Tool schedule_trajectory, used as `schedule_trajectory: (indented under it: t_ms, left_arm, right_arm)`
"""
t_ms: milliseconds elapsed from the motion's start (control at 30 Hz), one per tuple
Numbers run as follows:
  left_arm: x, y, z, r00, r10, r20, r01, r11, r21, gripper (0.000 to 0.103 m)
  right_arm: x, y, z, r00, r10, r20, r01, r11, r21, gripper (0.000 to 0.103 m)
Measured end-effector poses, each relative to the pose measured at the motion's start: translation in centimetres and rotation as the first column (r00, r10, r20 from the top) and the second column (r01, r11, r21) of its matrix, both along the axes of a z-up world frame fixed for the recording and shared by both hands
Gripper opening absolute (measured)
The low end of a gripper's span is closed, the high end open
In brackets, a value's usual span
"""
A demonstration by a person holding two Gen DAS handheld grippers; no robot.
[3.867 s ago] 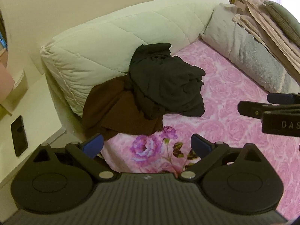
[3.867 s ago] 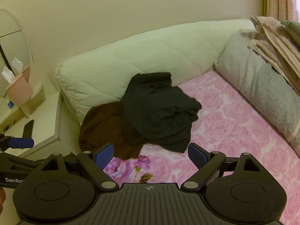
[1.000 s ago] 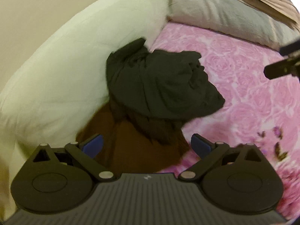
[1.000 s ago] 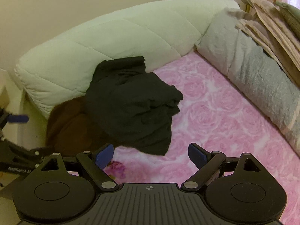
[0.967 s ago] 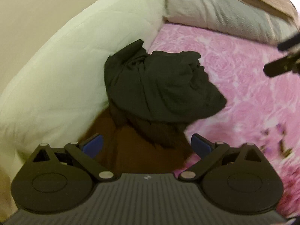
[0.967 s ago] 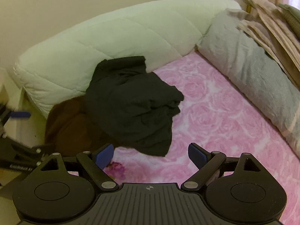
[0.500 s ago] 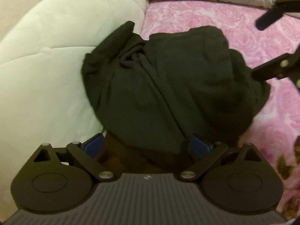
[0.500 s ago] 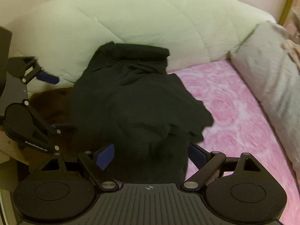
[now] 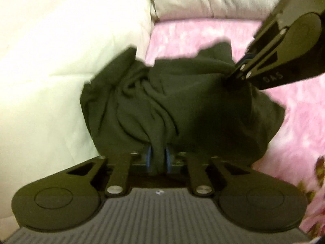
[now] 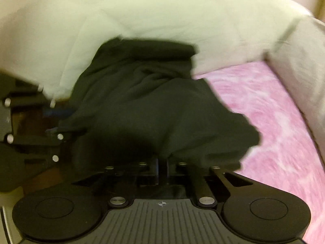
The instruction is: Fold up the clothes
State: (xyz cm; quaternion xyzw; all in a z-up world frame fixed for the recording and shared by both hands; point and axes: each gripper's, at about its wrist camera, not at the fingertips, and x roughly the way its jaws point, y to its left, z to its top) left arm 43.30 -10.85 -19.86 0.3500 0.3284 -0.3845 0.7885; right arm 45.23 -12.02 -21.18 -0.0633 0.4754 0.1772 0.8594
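Note:
A crumpled black garment (image 9: 182,101) (image 10: 154,105) lies heaped on the pink rose bedsheet (image 9: 300,109) against a pale green quilted cushion (image 9: 61,50). My left gripper (image 9: 158,158) is shut on a pinched fold at the garment's near edge, its blue pads pressing the cloth from both sides. My right gripper (image 10: 162,170) is shut on the garment's front edge too. From the left wrist view the right gripper (image 9: 237,75) bites into the heap's upper right. In the right wrist view the left gripper's body (image 10: 30,134) sits at the garment's left side.
A brown garment (image 10: 30,120) shows under the black one at the left. A grey pillow (image 10: 300,61) runs along the bed's right side, and the green cushion (image 10: 162,12) backs the heap. Pink sheet (image 10: 274,111) lies open to the right.
Both grippers have come down onto the black garment and closed; half a second ago their jaws stood wide over it. The cloth now bunches between the pads.

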Motion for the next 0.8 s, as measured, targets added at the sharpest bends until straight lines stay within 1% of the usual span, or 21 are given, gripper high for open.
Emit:
schedule_trajectory:
  t_ms: [100, 200, 267, 367, 433, 500, 600, 733, 800]
  left_arm:
    - [-2.7, -0.9, 2.6, 0.999, -0.052, -0.001, 0.052, 0.996, -0.076, 0.006]
    - [-6.5, -2.3, 5.0, 0.989, -0.146, -0.022, 0.141, 0.98, -0.14, 0.006]
    - [-9.5, -3.5, 6.1, 0.975, -0.217, -0.052, 0.205, 0.964, -0.171, 0.006]
    - [-14.5, -5.3, 6.9, 0.938, -0.337, -0.081, 0.317, 0.929, -0.192, 0.006]
    - [-18.2, -6.4, 7.0, 0.903, -0.419, -0.097, 0.395, 0.897, -0.199, 0.006]
    - [-22.2, -7.8, 7.0, 0.862, -0.494, -0.115, 0.466, 0.861, -0.206, 0.006]
    - [-29.3, -9.6, 7.1, 0.791, -0.596, -0.137, 0.563, 0.797, -0.22, 0.006]
    - [-40.9, -12.7, 8.4, 0.682, -0.712, -0.167, 0.673, 0.7, -0.24, 0.005]
    - [-46.8, -14.2, 9.2, 0.636, -0.748, -0.188, 0.703, 0.662, -0.258, 0.005]
  right_arm:
    - [-1.9, -3.2, 3.1, 0.991, -0.136, 0.019, 0.135, 0.989, 0.06, 0.003]
    - [-4.8, -5.7, 5.8, 0.976, -0.211, 0.046, 0.209, 0.977, 0.046, 0.003]
    - [-7.2, -7.8, 7.1, 0.963, -0.264, 0.05, 0.263, 0.964, 0.03, 0.003]
    - [-11.3, -10.9, 8.4, 0.932, -0.361, 0.038, 0.361, 0.933, 0.017, 0.003]
    - [-14.7, -12.7, 9.2, 0.904, -0.425, 0.035, 0.425, 0.905, 0.006, 0.003]
    - [-18.8, -15.0, 9.8, 0.87, -0.491, 0.039, 0.492, 0.871, -0.001, 0.003]
    - [-25.6, -17.9, 10.6, 0.814, -0.58, 0.046, 0.58, 0.814, -0.003, 0.003]
    - [-36.2, -24.8, 11.6, 0.719, -0.695, 0.026, 0.694, 0.719, 0.021, 0.003]
    - [-41.6, -28.3, 12.1, 0.665, -0.747, 0.014, 0.746, 0.665, 0.034, 0.003]
